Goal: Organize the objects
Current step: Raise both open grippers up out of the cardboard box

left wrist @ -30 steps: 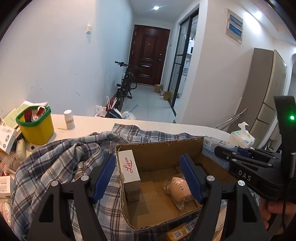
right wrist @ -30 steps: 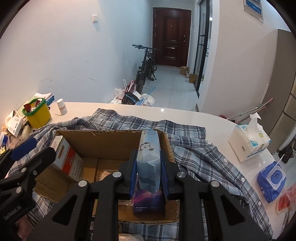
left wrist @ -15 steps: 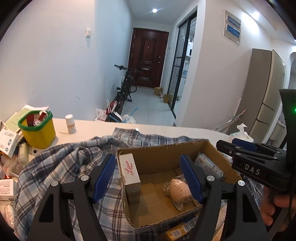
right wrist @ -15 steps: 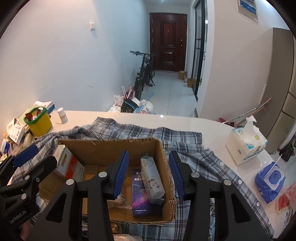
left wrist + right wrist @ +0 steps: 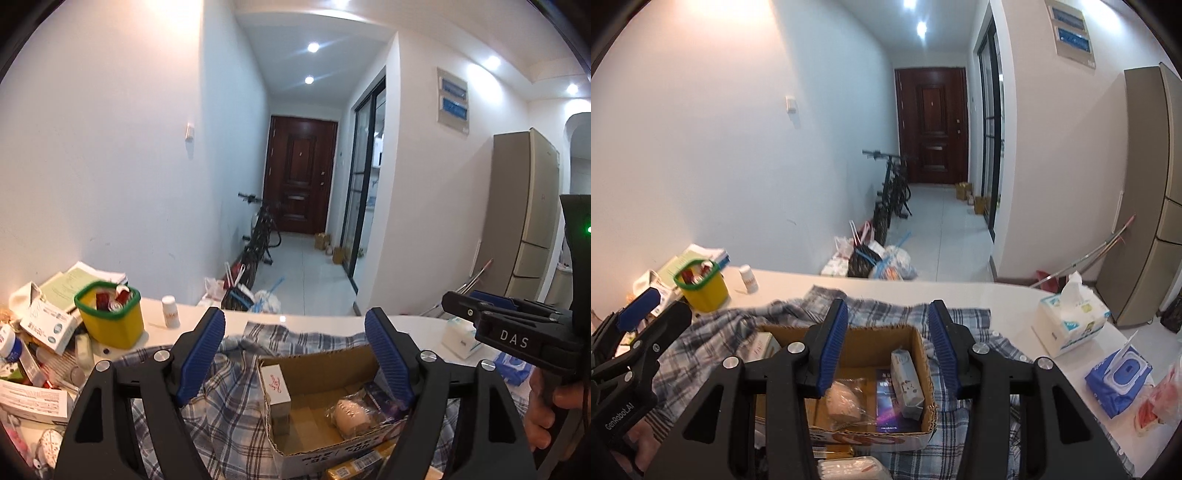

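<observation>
Right gripper (image 5: pixel 888 345) jaws just opened, nothing between them; tissue pack (image 5: pixel 905 384) sits released in cardboard box (image 5: pixel 923 354), lower centre, leaning on its right wall. Left gripper (image 5: pixel 295 356) wide, empty, jaws just opening further.

Black tool (image 5: pixel 295 354) frames, ribbed blue pads (image 5: pixel 833 343), silver screws, "DAS" lettering.

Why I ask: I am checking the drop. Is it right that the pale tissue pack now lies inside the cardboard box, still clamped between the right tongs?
Not quite. The pale tissue pack does lie inside the cardboard box, but the right tongs no longer clamp it: the jaws have just been opening and stand apart above the box with nothing between them. The right wrist view shows this.
</observation>
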`<state>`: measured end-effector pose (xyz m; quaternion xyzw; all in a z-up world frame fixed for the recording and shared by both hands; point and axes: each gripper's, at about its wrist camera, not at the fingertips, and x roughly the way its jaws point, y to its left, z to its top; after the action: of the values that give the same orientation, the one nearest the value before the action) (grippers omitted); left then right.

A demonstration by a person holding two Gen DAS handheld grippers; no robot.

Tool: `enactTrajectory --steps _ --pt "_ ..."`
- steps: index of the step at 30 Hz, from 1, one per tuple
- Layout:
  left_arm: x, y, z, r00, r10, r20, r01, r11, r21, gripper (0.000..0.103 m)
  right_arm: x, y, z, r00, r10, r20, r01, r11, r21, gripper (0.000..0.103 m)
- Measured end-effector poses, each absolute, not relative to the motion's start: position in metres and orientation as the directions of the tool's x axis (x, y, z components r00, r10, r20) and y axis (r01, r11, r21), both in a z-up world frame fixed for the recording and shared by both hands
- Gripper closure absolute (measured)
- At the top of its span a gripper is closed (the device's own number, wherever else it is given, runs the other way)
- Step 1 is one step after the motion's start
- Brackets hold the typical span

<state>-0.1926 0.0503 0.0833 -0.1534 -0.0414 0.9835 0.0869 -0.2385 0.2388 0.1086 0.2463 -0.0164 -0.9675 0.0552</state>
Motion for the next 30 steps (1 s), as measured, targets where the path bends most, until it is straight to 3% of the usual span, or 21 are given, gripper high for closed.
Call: enactTrajectory --steps 9,13,16,17,22,26,30 --pt "-0.158 0.055 0.106 -0.952 0.217 -0.214 -0.2 -0.975 -0.099 0.021 -0.202 0.235 0.14 -0.916 -0.161 -0.368 0.145 -0.987 0.071 0.055" --pt "-0.142 0.051 0.117 -0.962 0.226 -0.155 -0.211 -0.972 -0.107 0.016 -0.187 0.233 0.151 -0.929 -0.177 -0.325 0.163 -0.984 0.07 0.05" --pt "-0.135 0.048 0.121 -0.98 0.169 -0.105 -0.161 -0.984 -0.081 0.016 -0.175 0.234 0.16 -0.943 -0.172 -0.284 0.163 -0.985 0.055 0.036" --pt "-0.134 0.047 0.123 -0.983 0.153 -0.104 -0.145 -0.986 -0.077 0.016 -0.172 0.235 0.163 -0.951 -0.157 -0.266 0.149 -0.988 0.051 0.027" --pt "-0.119 0.038 0.136 -0.979 0.193 -0.066 -0.184 -0.975 -0.122 0.015 -0.16 0.245 0.174 -0.966 -0.146 -0.215 0.131 -0.988 0.084 0.024" --pt "-0.106 0.034 0.146 -0.987 0.163 -0.011 -0.159 -0.976 -0.146 0.011 -0.149 0.239 0.182 -0.98 -0.081 -0.18 0.077 -0.997 0.029 0.006" --pt "-0.1 0.036 0.154 -0.984 0.177 -0.016 -0.174 -0.975 -0.139 0.001 -0.126 0.235 0.194 -0.992 -0.039 -0.119 0.043 -0.999 -0.023 0.002"
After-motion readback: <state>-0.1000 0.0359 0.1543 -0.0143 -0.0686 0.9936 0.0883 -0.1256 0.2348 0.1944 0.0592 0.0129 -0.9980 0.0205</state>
